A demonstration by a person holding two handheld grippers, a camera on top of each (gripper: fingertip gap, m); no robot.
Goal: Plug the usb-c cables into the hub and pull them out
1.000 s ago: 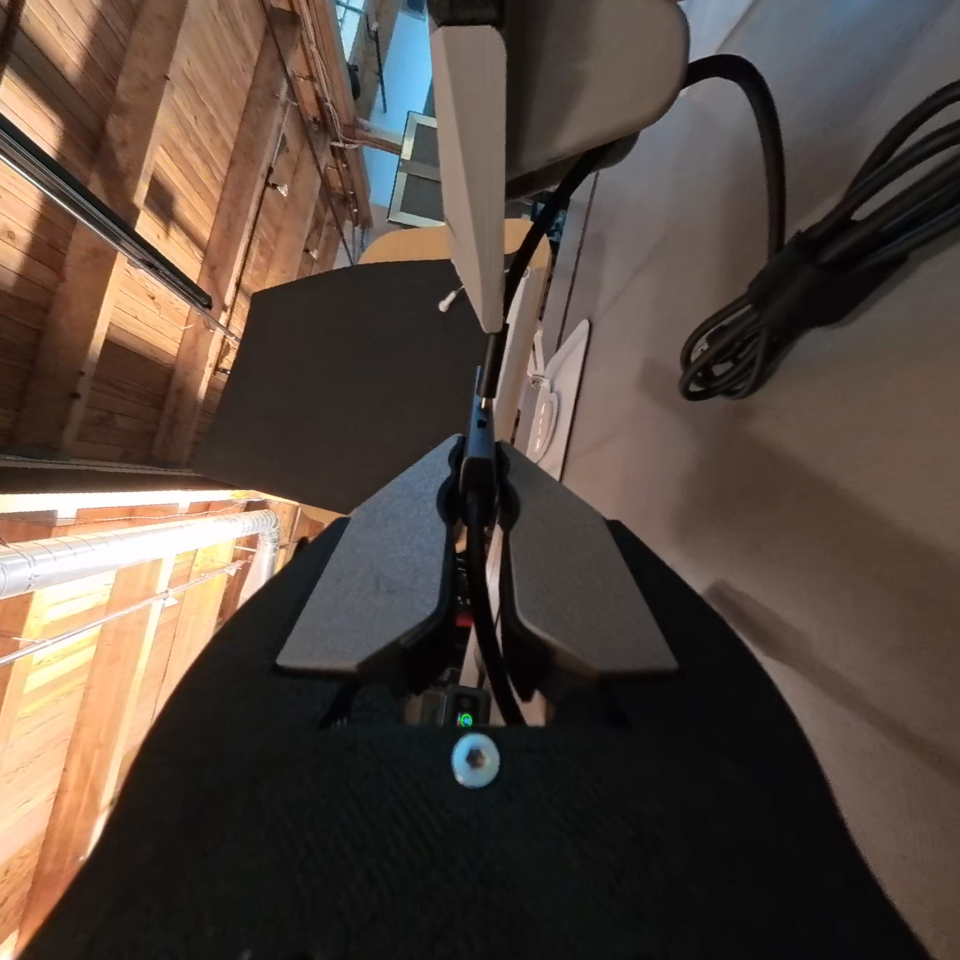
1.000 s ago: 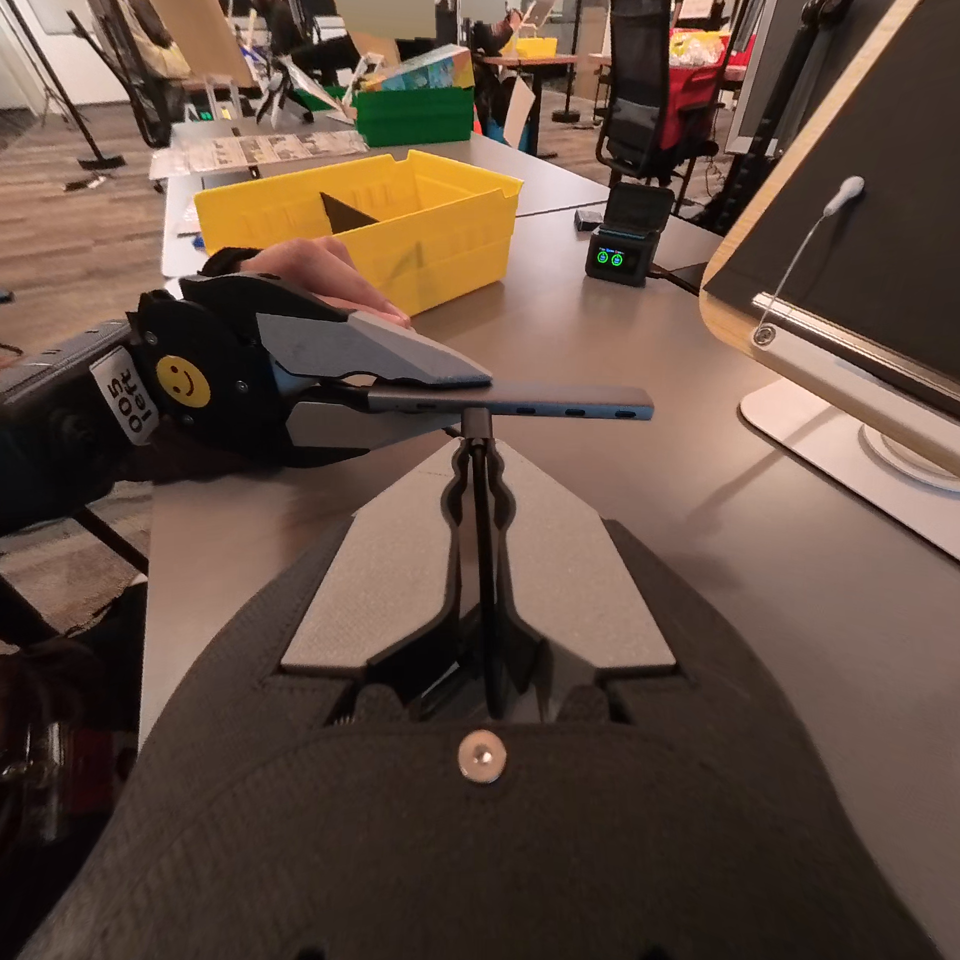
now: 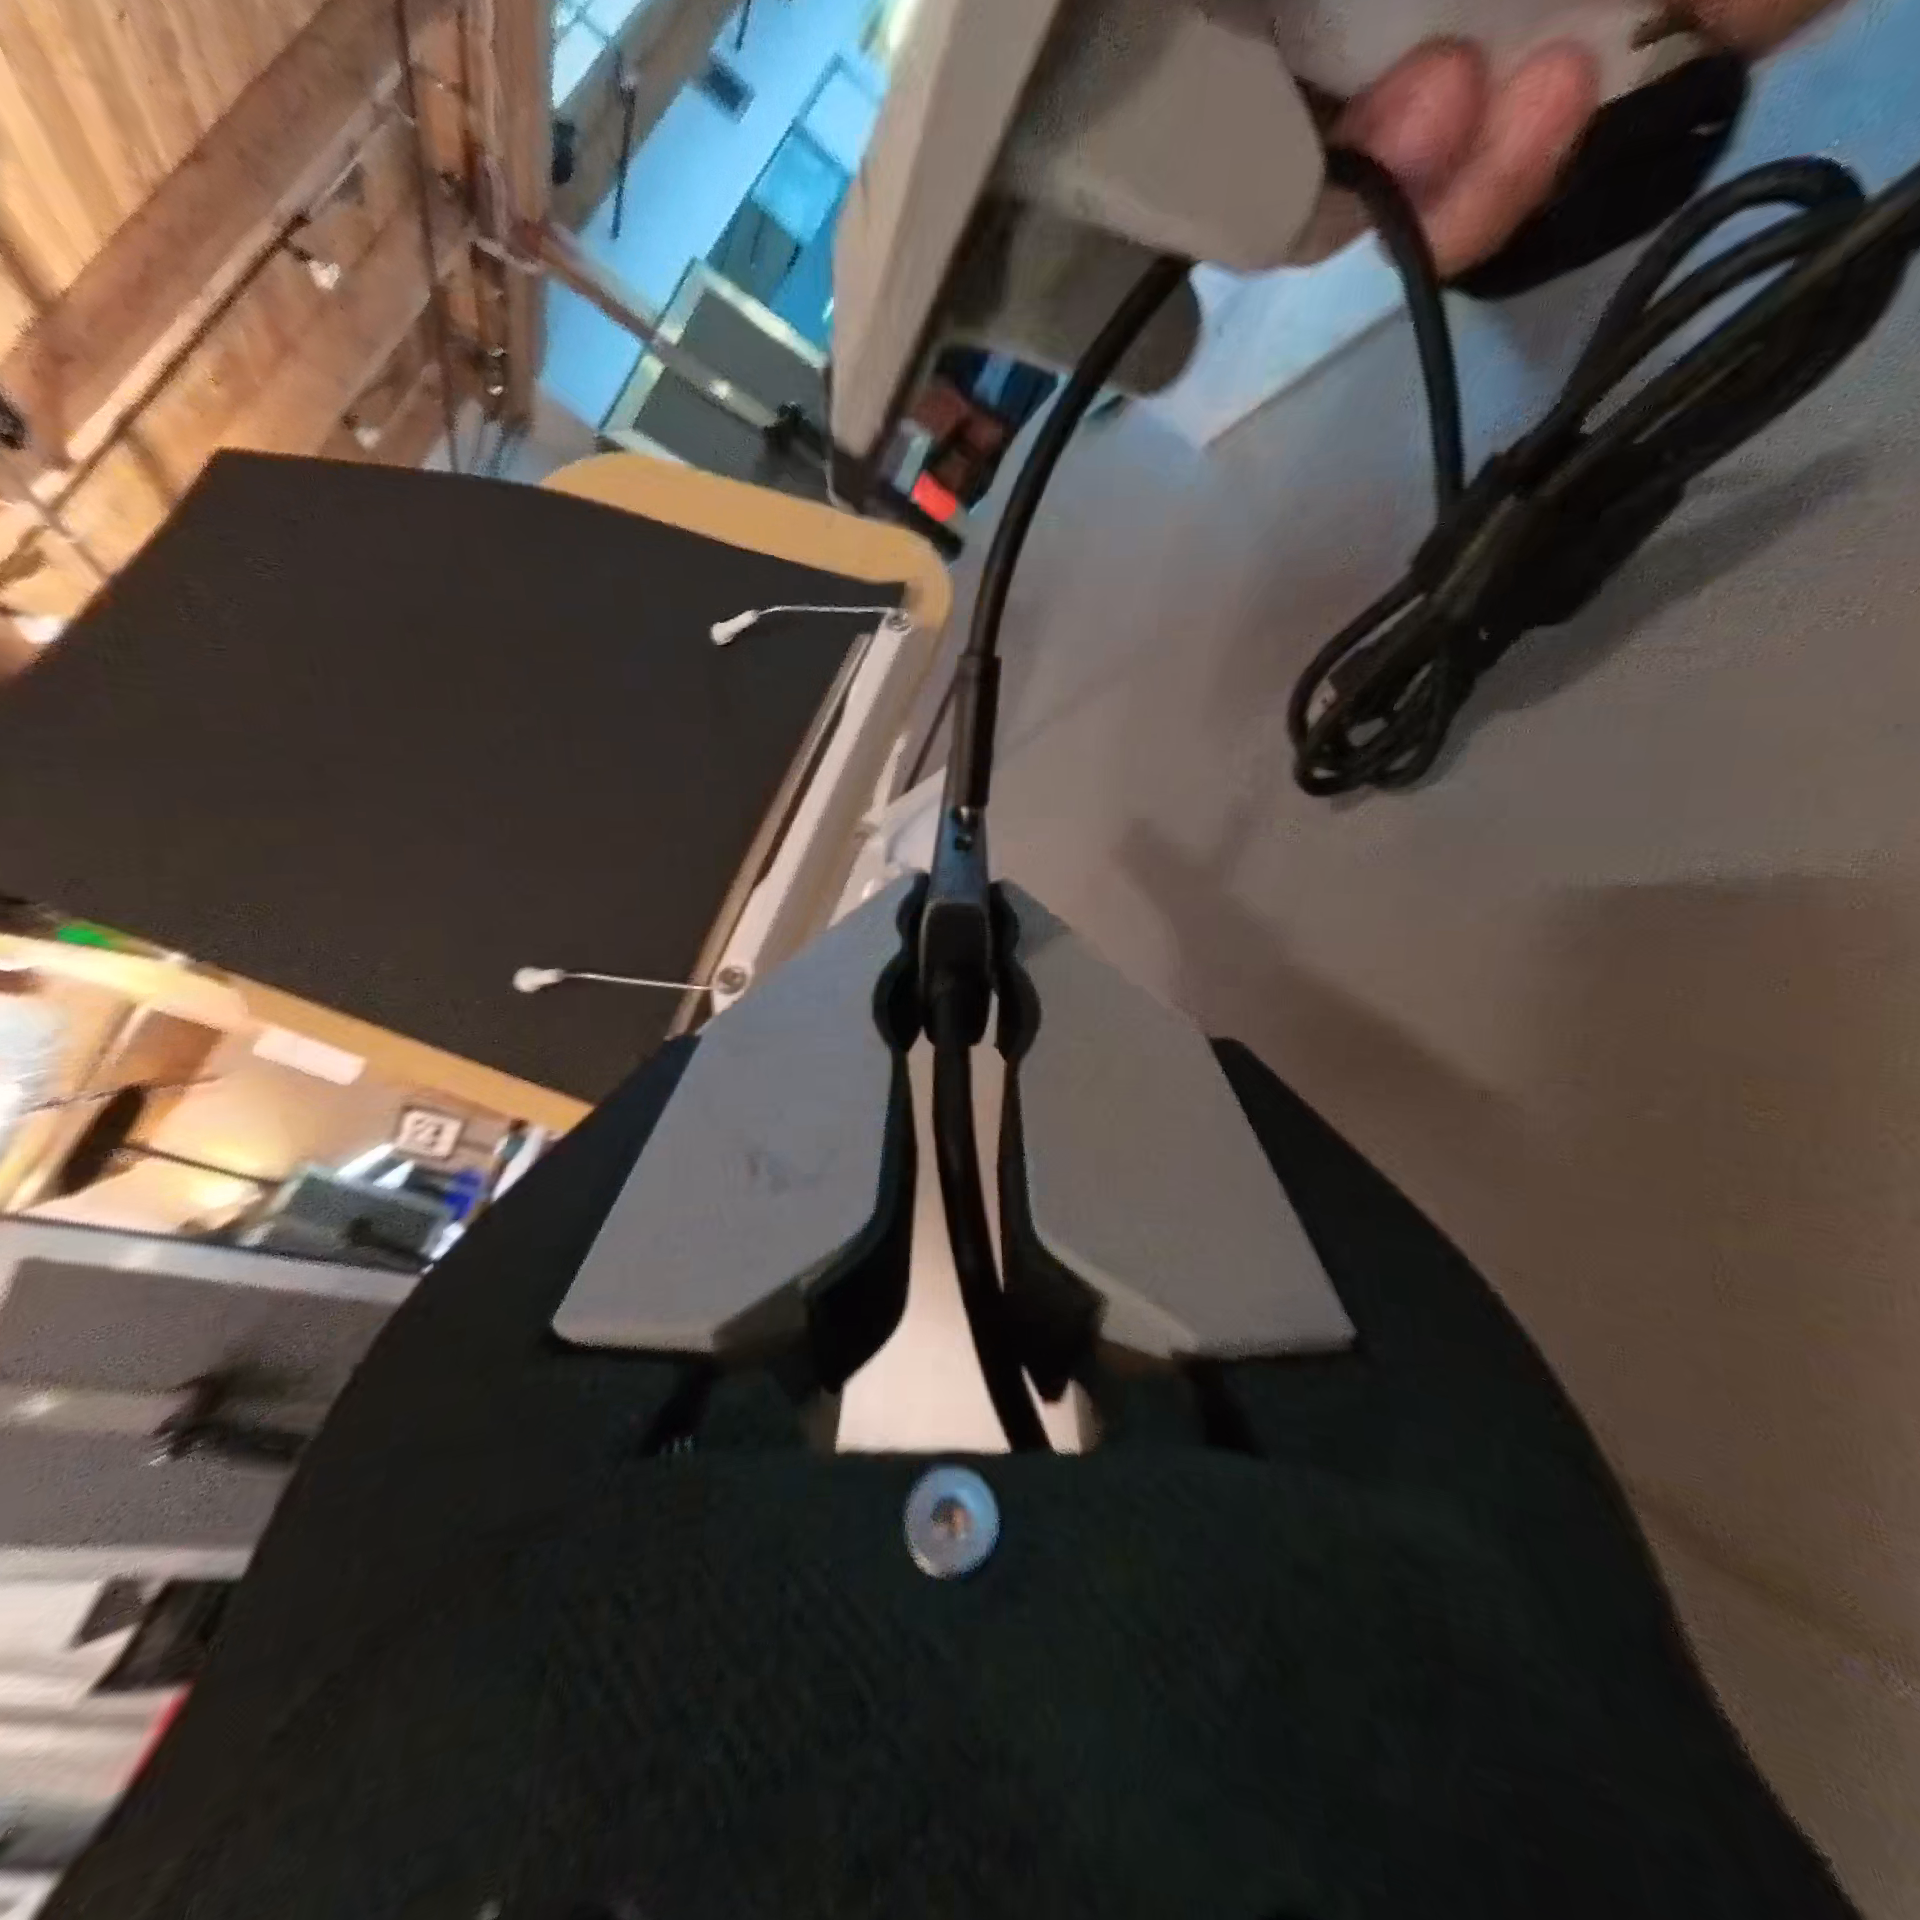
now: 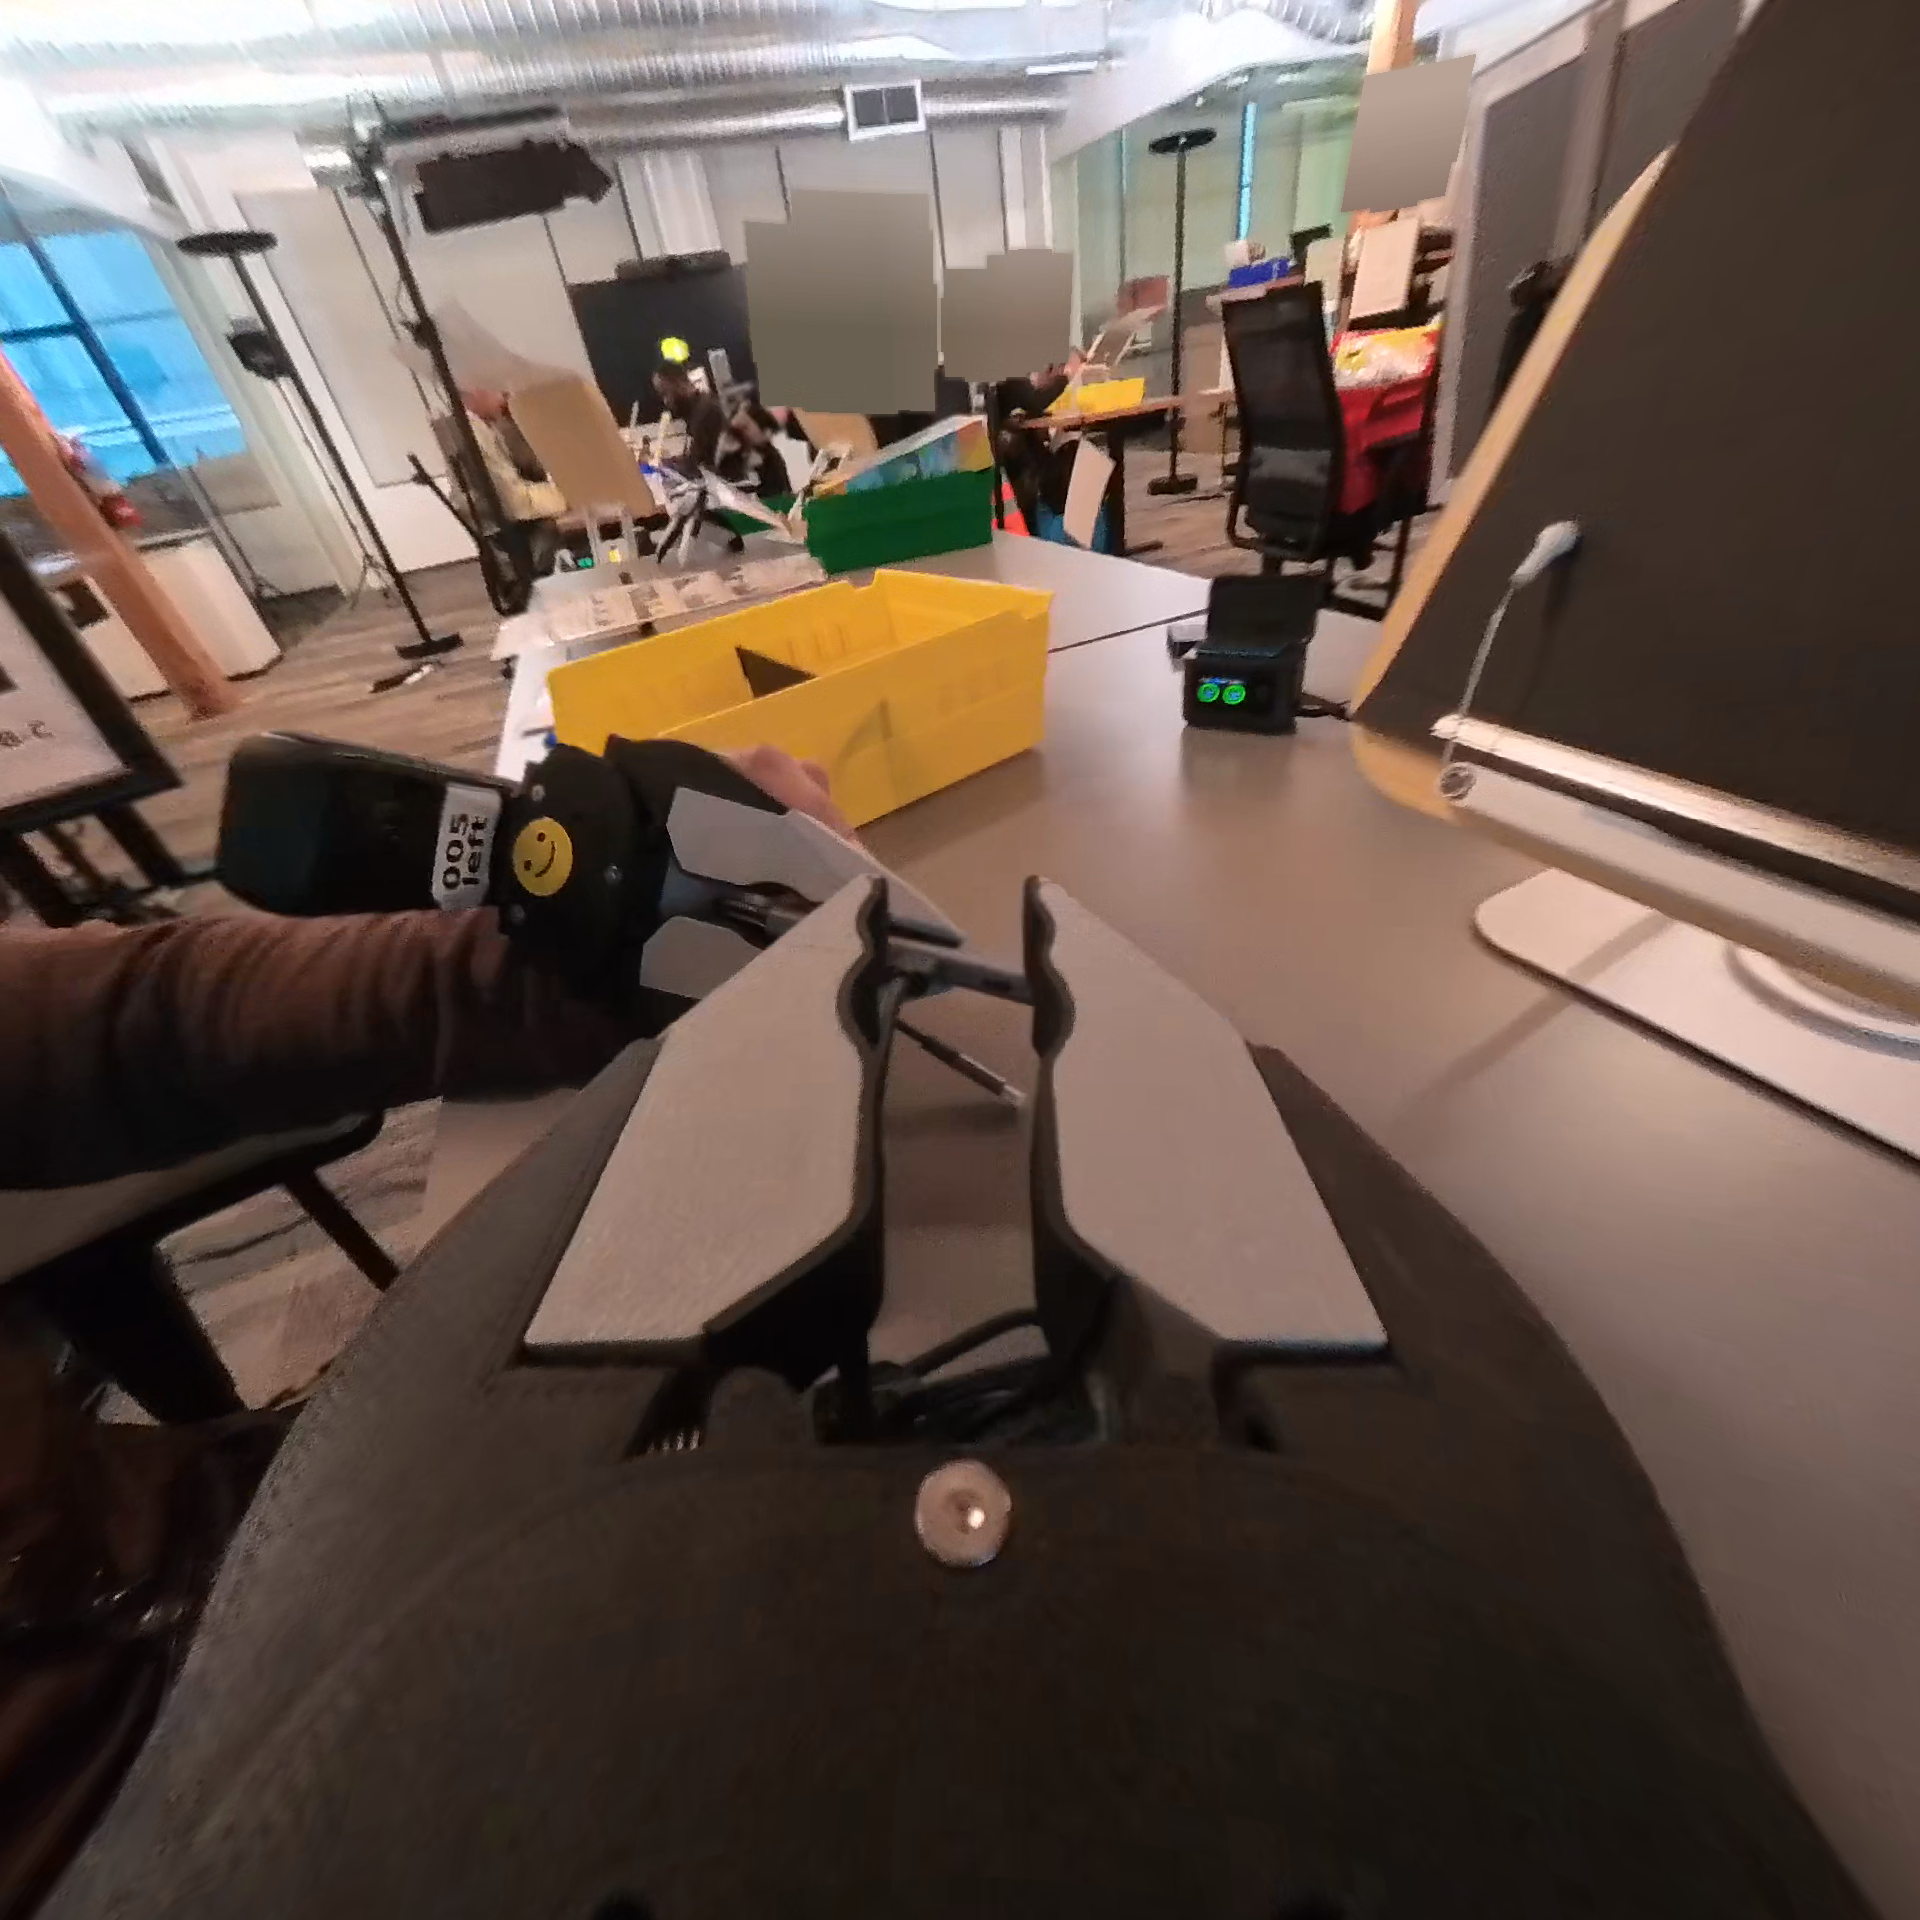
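My left gripper is shut on the thin dark hub, seen edge-on at its fingertips. The hub's own black lead runs back between the fingers. A black usb-c cable meets the hub's front edge with its plug and curves up past my right gripper. In the right wrist view my right gripper is open and holds nothing. The left gripper holds the hub's end just beyond its gap. Whether the plug is fully seated I cannot tell.
A tied bundle of black cables lies on the grey table. A monitor on a white stand is at right. A yellow bin and a small black box with green lights stand farther back. One gripper's finger ends stand about 8 cm off the other's.
My right gripper has opened and let go of the cable plug it pinched at the hub. The left gripper has turned with the hub still in it. Both views have swung.
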